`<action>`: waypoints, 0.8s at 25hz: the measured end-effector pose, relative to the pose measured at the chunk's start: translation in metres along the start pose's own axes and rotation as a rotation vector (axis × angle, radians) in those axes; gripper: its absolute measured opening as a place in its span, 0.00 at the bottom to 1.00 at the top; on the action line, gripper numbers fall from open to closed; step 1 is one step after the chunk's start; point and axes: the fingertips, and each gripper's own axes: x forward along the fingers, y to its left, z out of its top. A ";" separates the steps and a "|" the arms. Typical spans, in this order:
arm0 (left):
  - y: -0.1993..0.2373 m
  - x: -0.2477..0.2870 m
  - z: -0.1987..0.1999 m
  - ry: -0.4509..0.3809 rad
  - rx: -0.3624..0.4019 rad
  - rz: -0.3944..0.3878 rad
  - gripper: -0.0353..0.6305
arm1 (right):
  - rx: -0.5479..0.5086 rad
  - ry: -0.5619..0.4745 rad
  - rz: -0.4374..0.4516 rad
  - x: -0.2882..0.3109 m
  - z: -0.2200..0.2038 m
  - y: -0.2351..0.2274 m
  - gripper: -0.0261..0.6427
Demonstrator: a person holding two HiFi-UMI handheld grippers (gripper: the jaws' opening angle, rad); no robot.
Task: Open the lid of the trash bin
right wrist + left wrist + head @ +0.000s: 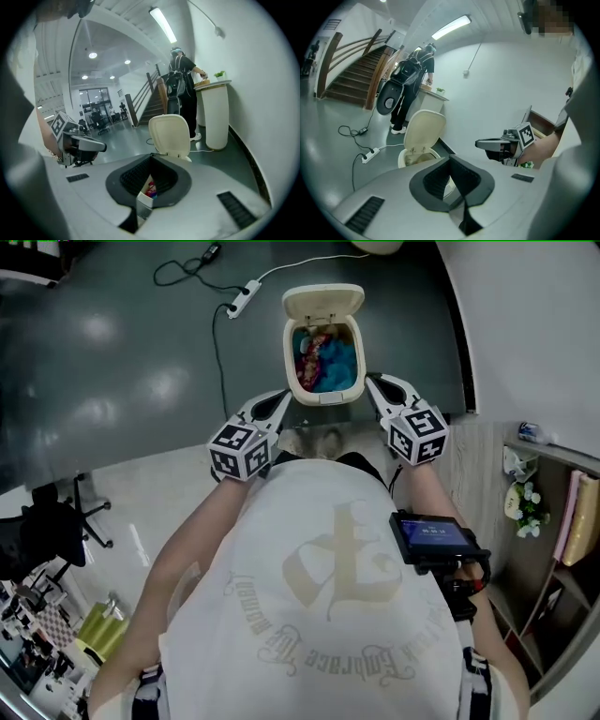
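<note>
A cream trash bin (323,390) stands on the dark floor ahead with its lid (323,304) tipped up and back. Red and blue rubbish (326,357) shows inside. My left gripper (284,393) hangs just left of the bin's near corner and my right gripper (368,379) just right of it. Both are shut with nothing in them and touch neither bin nor lid. In the left gripper view the raised lid (424,131) rises beyond my left gripper (450,158), with the right gripper (480,143) off to the side. The right gripper view looks past my right gripper (151,157) at the lid (170,135).
A power strip (242,299) and its cables lie on the floor left of the bin. A white wall (525,324) runs close on the right. A person (183,84) stands at a white counter (213,112) behind the bin, near stairs (356,75). An office chair (56,526) is at the left.
</note>
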 end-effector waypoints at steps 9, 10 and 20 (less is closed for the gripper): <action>-0.001 0.009 0.012 -0.003 0.016 -0.019 0.07 | 0.021 -0.064 -0.003 -0.027 0.011 -0.004 0.04; -0.003 0.011 0.014 -0.004 0.021 -0.023 0.07 | 0.023 -0.070 -0.005 -0.031 0.011 -0.006 0.04; -0.010 0.027 0.030 -0.014 0.056 -0.044 0.07 | 0.035 -0.100 -0.031 -0.040 0.012 -0.019 0.04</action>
